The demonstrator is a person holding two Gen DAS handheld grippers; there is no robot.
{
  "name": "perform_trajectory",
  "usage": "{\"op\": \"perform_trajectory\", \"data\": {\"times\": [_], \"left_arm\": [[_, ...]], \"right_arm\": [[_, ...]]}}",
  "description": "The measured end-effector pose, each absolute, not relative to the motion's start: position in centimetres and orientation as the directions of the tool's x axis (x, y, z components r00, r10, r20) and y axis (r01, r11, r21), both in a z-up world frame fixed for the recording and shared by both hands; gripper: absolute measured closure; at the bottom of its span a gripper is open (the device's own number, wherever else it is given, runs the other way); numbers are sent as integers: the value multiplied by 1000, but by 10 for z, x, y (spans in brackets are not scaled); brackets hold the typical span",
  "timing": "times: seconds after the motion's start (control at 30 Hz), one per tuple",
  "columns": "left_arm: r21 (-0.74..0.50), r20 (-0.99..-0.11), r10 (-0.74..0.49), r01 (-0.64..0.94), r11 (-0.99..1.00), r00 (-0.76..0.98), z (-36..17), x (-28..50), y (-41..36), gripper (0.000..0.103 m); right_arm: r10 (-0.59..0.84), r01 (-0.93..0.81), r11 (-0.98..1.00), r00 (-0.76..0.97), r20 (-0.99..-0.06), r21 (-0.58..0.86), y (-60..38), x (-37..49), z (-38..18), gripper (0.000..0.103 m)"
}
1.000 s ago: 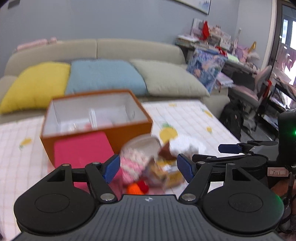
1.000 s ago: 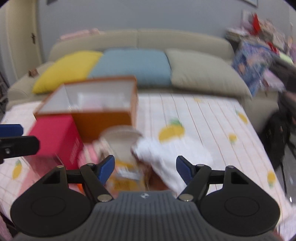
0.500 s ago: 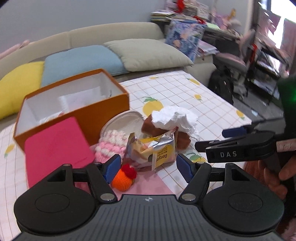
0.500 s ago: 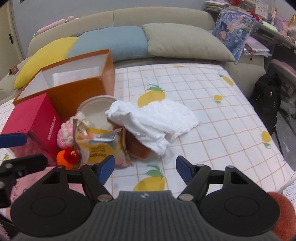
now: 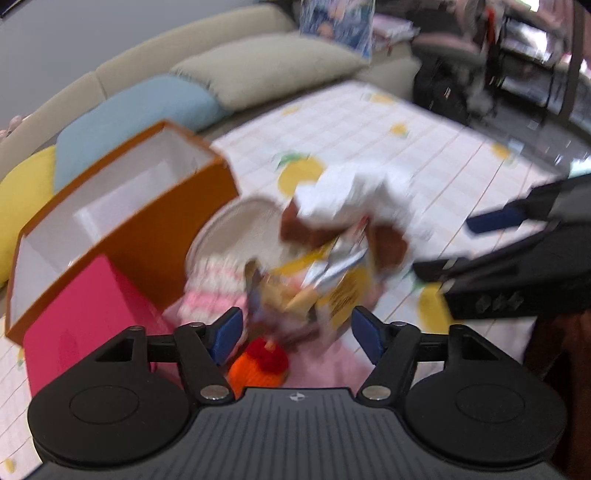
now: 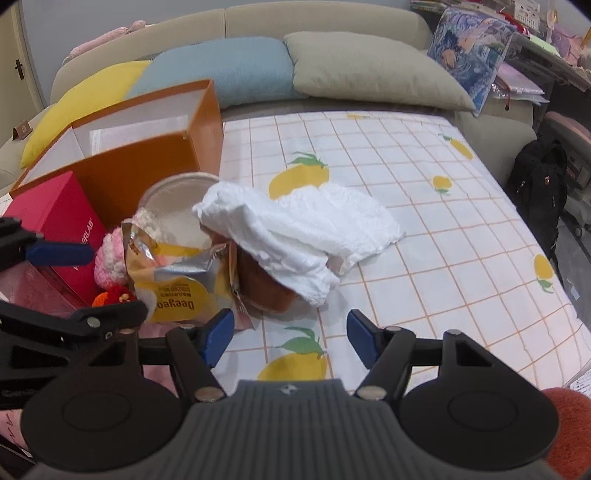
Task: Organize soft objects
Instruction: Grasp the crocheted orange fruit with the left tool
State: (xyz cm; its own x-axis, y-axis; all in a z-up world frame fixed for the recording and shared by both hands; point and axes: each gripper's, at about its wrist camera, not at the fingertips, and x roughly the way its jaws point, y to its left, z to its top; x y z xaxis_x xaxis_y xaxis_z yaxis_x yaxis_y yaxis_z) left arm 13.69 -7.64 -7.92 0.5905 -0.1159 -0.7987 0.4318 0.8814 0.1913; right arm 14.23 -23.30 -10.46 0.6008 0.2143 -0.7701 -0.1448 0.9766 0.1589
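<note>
Beige sofa [image 6: 325, 18] behind, with yellow pillow [image 6: 85, 99], blue pillow [image 6: 225, 70], grey pillow [image 6: 369, 70]. Checked lemon-print cloth [image 6: 424, 221] covers the table. Black backpack [image 6: 535, 184] on floor at right. Cluttered desk [image 6: 535, 40] far right.

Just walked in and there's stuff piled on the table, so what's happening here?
A person holds a two-finger gripper in each hand over a pile beside an orange box. Both the left gripper and the right gripper are open and hold nothing. In the pile, a white cloth drapes over a brown item, beside a yellow snack bag, a pink knitted toy and a small orange one. Nothing is picked up yet.
</note>
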Motion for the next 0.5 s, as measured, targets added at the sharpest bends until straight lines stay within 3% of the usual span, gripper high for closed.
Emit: {"op": "perform_trajectory", "data": {"times": [0.27,0.5], "left_arm": [[460,-795,80,512,726,601,-114,124,-96,34],[587,-766,204,533,610,610,-143,121,-103,50]], "right_arm": [[239,-150,971,591,-770,186,-232,149,-113,36],[241,-132,970,588,-772,202,-236,151,-116,36]]}}
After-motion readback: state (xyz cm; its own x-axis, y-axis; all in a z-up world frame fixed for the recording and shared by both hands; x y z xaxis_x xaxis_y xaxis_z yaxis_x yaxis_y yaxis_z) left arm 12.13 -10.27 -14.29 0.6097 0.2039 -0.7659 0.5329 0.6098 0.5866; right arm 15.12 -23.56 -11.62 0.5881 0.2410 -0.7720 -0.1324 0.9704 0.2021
